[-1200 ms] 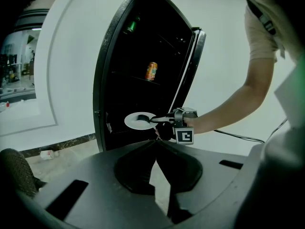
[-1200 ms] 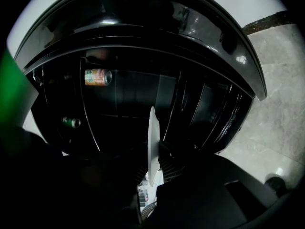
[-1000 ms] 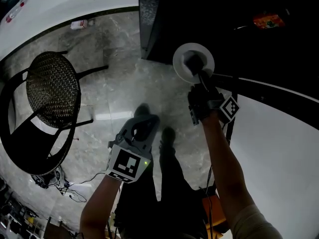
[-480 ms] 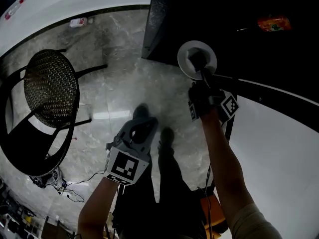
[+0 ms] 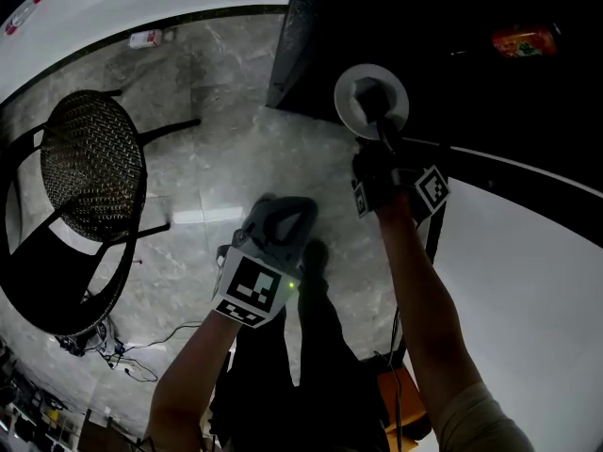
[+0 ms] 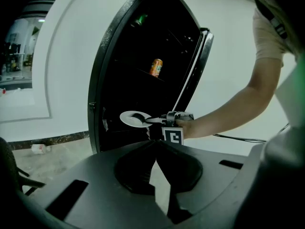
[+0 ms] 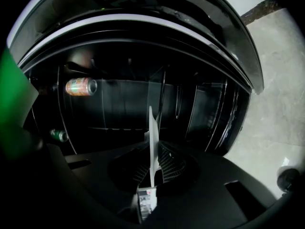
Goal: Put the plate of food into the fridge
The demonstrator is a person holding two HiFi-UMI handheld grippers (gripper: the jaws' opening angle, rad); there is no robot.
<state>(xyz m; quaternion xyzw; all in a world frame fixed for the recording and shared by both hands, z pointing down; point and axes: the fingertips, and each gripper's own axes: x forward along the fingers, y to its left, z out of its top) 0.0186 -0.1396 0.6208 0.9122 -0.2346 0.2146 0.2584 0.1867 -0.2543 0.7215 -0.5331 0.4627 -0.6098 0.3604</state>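
plate [image 5: 351,104] pinched by right gripper [image 5: 384,142] before open fridge [image 5: 452,26]; left gripper [image 6: 155,144] pressed together over marble floor [image 5: 226,158].

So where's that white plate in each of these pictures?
Head view: the plate sits upper middle, in the right gripper, before the fridge.
Left gripper view: centre-left, at the fridge opening.
Right gripper view: edge-on at centre, between its jaws.
Shared landmark: the orange can on the fridge shelf.

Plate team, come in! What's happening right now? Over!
Right hand-held gripper shut on plate, food aboard. Left hand-held gripper shut, empty. Plate at open fridge mouth, nothing blocking. Over.
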